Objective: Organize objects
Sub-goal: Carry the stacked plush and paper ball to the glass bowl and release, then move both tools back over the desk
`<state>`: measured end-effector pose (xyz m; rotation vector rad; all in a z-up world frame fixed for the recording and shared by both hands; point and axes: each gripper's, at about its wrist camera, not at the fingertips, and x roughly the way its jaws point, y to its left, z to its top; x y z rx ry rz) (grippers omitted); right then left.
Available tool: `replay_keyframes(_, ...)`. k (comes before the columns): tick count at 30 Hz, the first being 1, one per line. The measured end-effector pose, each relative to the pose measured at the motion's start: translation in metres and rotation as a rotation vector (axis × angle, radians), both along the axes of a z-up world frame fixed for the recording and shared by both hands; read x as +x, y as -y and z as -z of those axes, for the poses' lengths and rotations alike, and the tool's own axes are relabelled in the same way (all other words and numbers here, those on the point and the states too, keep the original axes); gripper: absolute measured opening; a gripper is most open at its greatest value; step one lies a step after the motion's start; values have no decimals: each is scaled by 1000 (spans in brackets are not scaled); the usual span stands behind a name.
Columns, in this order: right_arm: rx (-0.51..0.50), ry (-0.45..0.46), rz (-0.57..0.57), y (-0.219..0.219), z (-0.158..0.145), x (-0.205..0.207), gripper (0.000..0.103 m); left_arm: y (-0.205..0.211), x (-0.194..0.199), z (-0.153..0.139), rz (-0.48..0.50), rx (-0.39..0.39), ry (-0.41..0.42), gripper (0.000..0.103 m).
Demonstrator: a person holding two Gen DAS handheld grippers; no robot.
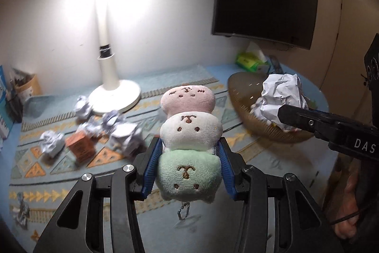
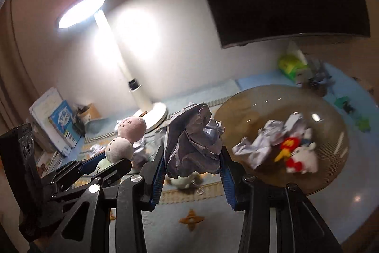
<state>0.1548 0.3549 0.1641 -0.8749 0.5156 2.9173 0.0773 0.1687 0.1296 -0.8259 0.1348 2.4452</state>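
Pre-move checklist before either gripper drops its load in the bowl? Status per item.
1. Left gripper shut on the stacked plush toy: ok, pads press its sides.
2. Right gripper shut on the crumpled paper ball: ok.
3. Both loads off the mat: ok, each hangs in the air.
4. Space in the brown bowl: ok, paper and small toys fill only part of it.
5. Grippers clear of each other: ok, apart in the left wrist view.
6. Plush's clip free of snags: ok, it dangles loose.
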Motion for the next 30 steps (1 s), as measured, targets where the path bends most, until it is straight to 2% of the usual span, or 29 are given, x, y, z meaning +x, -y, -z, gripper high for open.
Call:
replay_keyframes(3,13,-3,124,-38,-14,6,42,-44,-9,-20,97,51,-4,44)
replay_keyframes(7,1,18,220,-77,-18,9,42,-95,-25,-31,161,81,10,44)
replay_keyframes(11,4,47,246,-92,-13,6,42,-126,-40,-24,211,120,81,44)
replay_keyframes(15,-4,73,261,-98,-5,1,42,-144,-45,-12,234,108,103,44)
replay_keyframes(16,-13,82,266,-100,-3,0,43,-149,-44,-9,237,100,99,44)
replay_keyframes(17,-26,93,265,-104,2,-3,50,-155,-47,-6,234,87,95,45)
replay_keyframes(18,-36,109,267,-107,6,-5,54,-158,-49,-3,229,79,97,50)
replay_keyframes(19,-43,121,281,-110,9,-6,64,-160,-51,0,229,77,105,54)
replay_keyframes(20,-48,121,292,-112,11,-6,66,-161,-53,4,215,72,113,64)
replay_keyframes(21,-57,116,293,-115,14,-4,66,-159,-55,7,196,72,119,70)
replay_keyframes(25,-77,92,288,-114,11,6,66,-141,-57,9,202,122,160,71)
replay_keyframes(30,-38,57,235,-87,-3,12,66,-115,-50,-1,196,165,133,71)
